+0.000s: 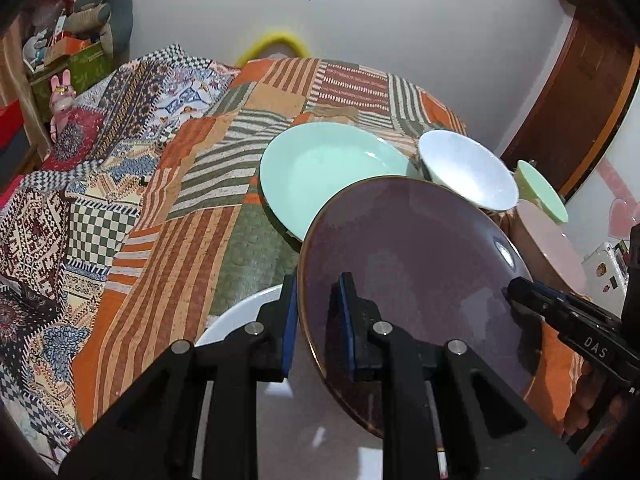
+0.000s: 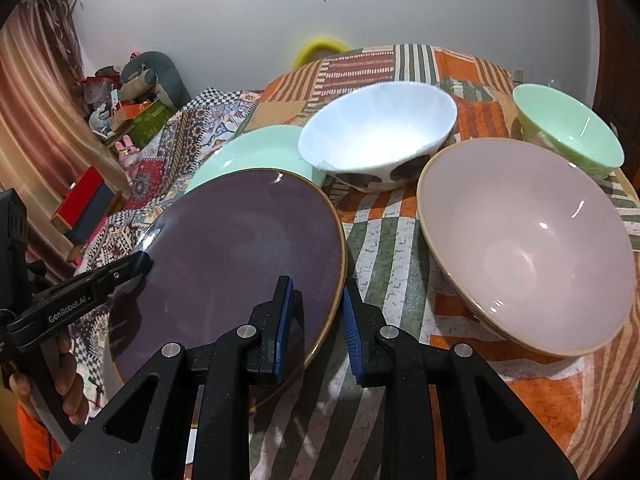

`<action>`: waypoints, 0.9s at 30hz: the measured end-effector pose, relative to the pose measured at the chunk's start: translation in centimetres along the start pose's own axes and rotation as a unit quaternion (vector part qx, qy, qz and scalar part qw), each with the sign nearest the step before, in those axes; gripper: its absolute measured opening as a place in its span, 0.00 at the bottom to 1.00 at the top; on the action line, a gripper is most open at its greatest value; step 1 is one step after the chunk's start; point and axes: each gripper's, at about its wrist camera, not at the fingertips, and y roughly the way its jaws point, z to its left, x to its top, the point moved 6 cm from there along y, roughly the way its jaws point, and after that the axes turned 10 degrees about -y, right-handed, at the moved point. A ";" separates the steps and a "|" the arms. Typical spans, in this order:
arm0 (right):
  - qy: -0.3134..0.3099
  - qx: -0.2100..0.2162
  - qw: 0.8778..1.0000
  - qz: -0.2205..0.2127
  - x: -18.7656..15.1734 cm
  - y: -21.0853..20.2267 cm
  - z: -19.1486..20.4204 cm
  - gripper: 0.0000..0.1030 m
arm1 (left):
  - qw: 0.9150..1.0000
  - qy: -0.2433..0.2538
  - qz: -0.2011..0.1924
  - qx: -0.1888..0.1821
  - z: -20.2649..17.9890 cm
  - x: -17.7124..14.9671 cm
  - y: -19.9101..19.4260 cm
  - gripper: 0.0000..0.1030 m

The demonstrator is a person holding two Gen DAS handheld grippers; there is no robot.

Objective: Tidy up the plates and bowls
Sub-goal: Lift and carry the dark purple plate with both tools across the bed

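Observation:
A dark purple plate hangs tilted above the patchwork-covered table, held from both sides. My left gripper is shut on its left rim, and my right gripper is shut on its right rim. Each gripper also shows in the other's view: the right gripper and the left gripper. Beyond lie a mint plate, a white bowl with dark spots, a green bowl and a large pink bowl. A white plate lies under the left fingers.
The patchwork cloth covers the whole table. Plush toys and boxes crowd the far left corner, a wooden door stands at the right. A yellow ring peeks behind the table. A person's hand grips the left handle.

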 end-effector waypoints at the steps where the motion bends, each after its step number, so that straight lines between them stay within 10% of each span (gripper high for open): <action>1: -0.002 -0.001 1.000 -0.003 0.0 -0.3 0.0 0.22 | 1.000 0.002 -0.003 -0.001 -0.2 -0.1 -0.5 0.18; 27: -0.004 -0.014 0.998 -0.055 -2.0 -8.6 -0.2 0.22 | 0.998 0.043 -0.035 -0.018 -5.6 -4.3 -9.9 0.18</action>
